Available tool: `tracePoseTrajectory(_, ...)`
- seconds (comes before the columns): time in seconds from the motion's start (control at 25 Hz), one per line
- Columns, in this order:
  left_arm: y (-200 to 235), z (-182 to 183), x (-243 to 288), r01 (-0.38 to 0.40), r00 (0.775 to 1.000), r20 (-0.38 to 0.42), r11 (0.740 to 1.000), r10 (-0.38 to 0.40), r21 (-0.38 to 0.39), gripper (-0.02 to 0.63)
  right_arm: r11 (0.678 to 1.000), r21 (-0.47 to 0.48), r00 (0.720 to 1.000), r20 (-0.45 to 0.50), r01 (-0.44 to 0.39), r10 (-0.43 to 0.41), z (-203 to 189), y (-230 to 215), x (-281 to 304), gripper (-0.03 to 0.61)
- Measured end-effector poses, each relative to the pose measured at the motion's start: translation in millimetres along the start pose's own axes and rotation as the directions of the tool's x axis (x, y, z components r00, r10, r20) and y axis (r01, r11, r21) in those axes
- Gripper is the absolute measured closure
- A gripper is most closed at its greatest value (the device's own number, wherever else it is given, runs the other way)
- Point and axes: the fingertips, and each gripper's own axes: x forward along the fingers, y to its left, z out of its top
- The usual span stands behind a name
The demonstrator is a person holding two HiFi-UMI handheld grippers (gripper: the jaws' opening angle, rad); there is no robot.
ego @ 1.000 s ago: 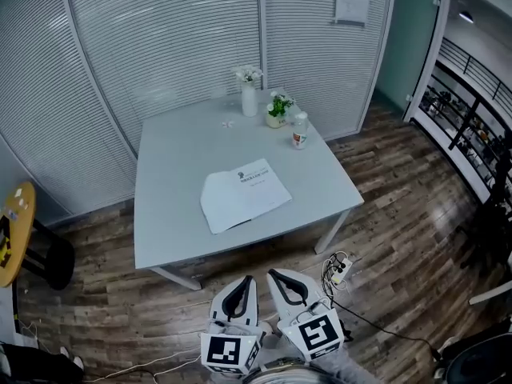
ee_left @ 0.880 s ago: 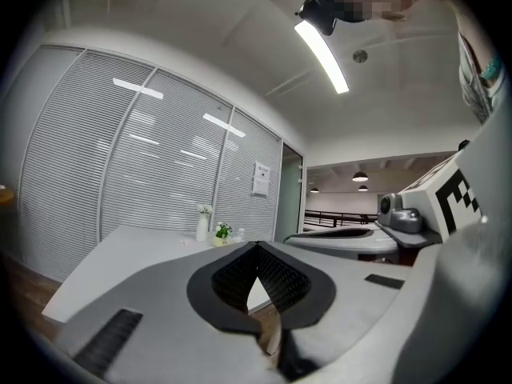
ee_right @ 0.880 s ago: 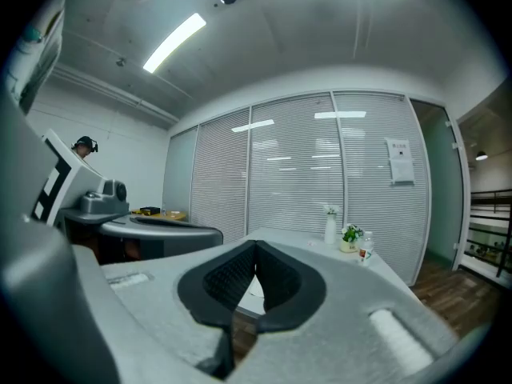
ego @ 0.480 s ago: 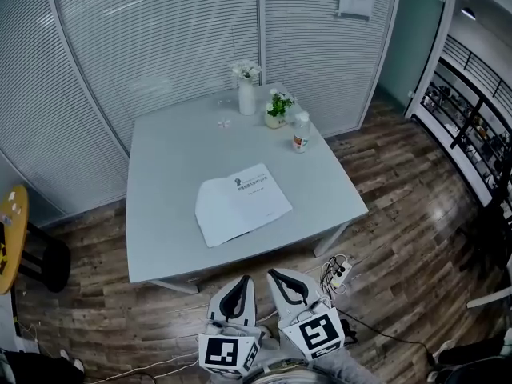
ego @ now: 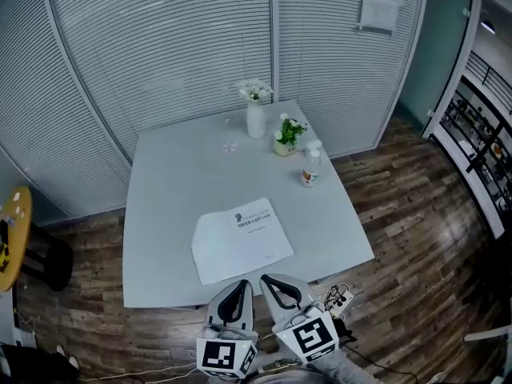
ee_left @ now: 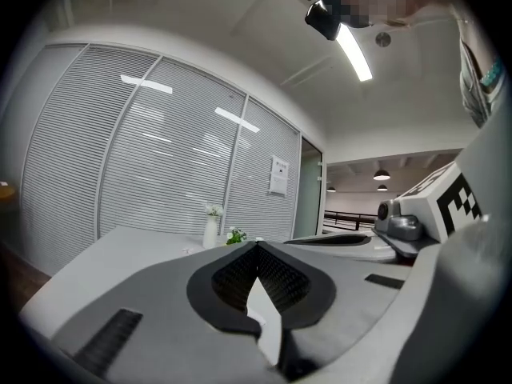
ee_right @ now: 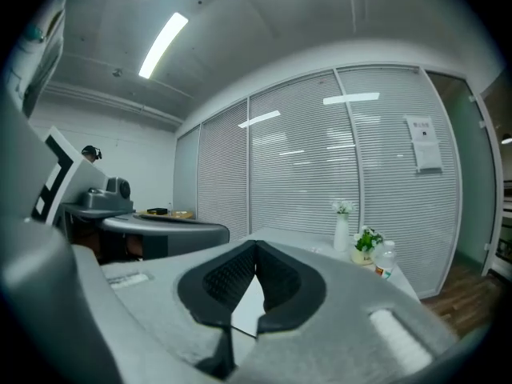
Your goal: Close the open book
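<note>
- On table [ego: 160, 206] near edge: open book [ego: 242, 240] lies just ahead of both tongs, long axis crosswise.
- Jaws of left gripper [ego: 244, 282] and right gripper [ego: 267, 278] pressed together, empty; equally near.

The book [ego: 242, 239] lies on the table [ego: 164, 182], midway along its near edge. A vase [ego: 255, 122] stands by the far edge, a plant [ego: 286, 138] just right of it, and a bottle [ego: 310, 171] nearer, toward the right edge. The left gripper [ego: 241, 285] and right gripper [ego: 270, 280] sit side by side just off the near edge, before the book.
</note>
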Motion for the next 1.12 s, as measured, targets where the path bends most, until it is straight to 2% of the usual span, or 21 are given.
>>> tracePoseTrajectory(0.2, 11, 0, 37, -0.068, 0.998, 0.0, 0.998, 0.068, -0.004, 0.616, 0.998, -0.024, 0.998, -0.006, -0.059, 0.059, 3, -31, 23, 0.577)
tracePoseTrajectory(0.48, 11, 4, 62, -0.107, 0.994, 0.022, 0.994, 0.107, 0.002, 0.615, 0.994, -0.013, 0.994, -0.022, -0.107, 0.107, -5, -60, 33, 0.577)
tracePoseTrajectory(0.8, 19, -8, 82, -0.082, 0.997, -0.011, 0.997, 0.082, 0.009, 0.616, 0.995, -0.006, 0.994, -0.046, -0.097, 0.097, -16, -70, 47, 0.576)
tracePoseTrajectory(0.96, 32, -7, 100, -0.053, 0.999, -0.011, 0.999, 0.053, 0.005, 0.616, 0.997, -0.022, 0.997, -0.045, -0.067, 0.066, -23, -81, 63, 0.576)
tracePoseTrajectory(1.12, 49, 0, 116, -0.023, 1.0, -0.02, 1.0, 0.023, 0.006, 0.615, 0.999, -0.006, 0.998, -0.059, -0.035, 0.034, -12, -86, 85, 0.577)
